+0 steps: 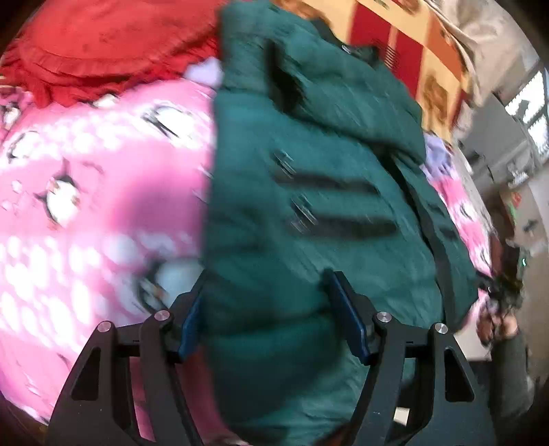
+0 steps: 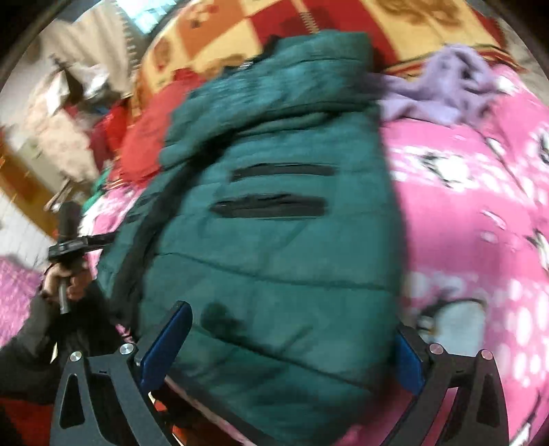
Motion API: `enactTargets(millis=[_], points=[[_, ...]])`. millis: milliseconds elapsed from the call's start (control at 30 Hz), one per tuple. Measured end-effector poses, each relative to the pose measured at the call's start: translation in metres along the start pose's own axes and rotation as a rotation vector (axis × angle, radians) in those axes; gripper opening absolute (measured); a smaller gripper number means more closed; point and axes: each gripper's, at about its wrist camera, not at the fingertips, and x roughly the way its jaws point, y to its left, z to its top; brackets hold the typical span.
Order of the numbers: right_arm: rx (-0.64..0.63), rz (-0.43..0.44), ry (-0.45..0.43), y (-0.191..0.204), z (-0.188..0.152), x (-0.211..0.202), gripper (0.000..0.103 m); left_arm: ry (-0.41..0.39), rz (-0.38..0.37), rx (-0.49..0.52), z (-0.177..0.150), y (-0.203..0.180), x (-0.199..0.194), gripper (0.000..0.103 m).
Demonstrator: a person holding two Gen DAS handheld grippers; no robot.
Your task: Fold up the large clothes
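**Green jacket on the pink blanket, both grippers spread over its near end**

Here's the jacket point(image 1: 308, 192), dark green and quilted, lying lengthwise on the pink blanket point(image 1: 85, 192) with the penguin print. Two black zip pockets point(image 2: 274, 192) show across its middle, one above the other. Everything is a bit smeared by blur, so fine detail is hard to call.

The left gripper point(image 1: 271, 308) sits at the jacket's near end, jaws wide apart, blue pads on either side of a bulge of green fabric. Whether the pads actually touch the cloth, I can't tell. The right gripper point(image 2: 291, 339) is at the near end too, fingers spread even wider, the quilted hem filling the gap between them; nothing pinched.

Beyond the jacket's far end, a purple cloth point(image 2: 446, 89) lies crumpled on the blanket. A red garment point(image 1: 103, 44) is heaped beside the jacket's far corner. Past both, a red-and-yellow patterned cover point(image 2: 274, 24) runs behind the jacket.

From the right wrist view, the person's other hand point(image 2: 65, 278) shows beside the jacket's edge, holding its handle.
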Motion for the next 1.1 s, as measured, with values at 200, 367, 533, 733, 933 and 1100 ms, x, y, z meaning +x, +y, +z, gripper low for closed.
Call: enactTargets(millis=[200, 367, 533, 733, 933, 1100], points=[[0.068, 0.037, -0.069, -0.013, 0.002, 0.006, 0.099, -0.038, -0.071, -0.019, 0.005, 0.0, -0.001, 0.076], [0.077, 0.078, -0.115, -0.011, 0.005, 0.008, 0.086, -0.038, -0.078, 0.006, 0.004, -0.004, -0.001, 0.073], [0.146, 0.064, -0.127, -0.027, 0.001, 0.005, 0.053, -0.045, -0.076, -0.039, 0.004, 0.006, -0.002, 0.063], [0.113, -0.005, -0.084, -0.026, -0.002, 0.013, 0.048, -0.096, -0.042, -0.032, 0.004, 0.006, -0.007, 0.031], [0.099, -0.032, -0.092, -0.02, -0.004, 0.014, 0.048, -0.056, -0.064, -0.048, 0.0, 0.005, 0.006, 0.05], [0.05, -0.07, -0.089, -0.007, -0.003, 0.01, 0.035, -0.063, -0.071, -0.048, 0.001, 0.002, 0.005, 0.055]])
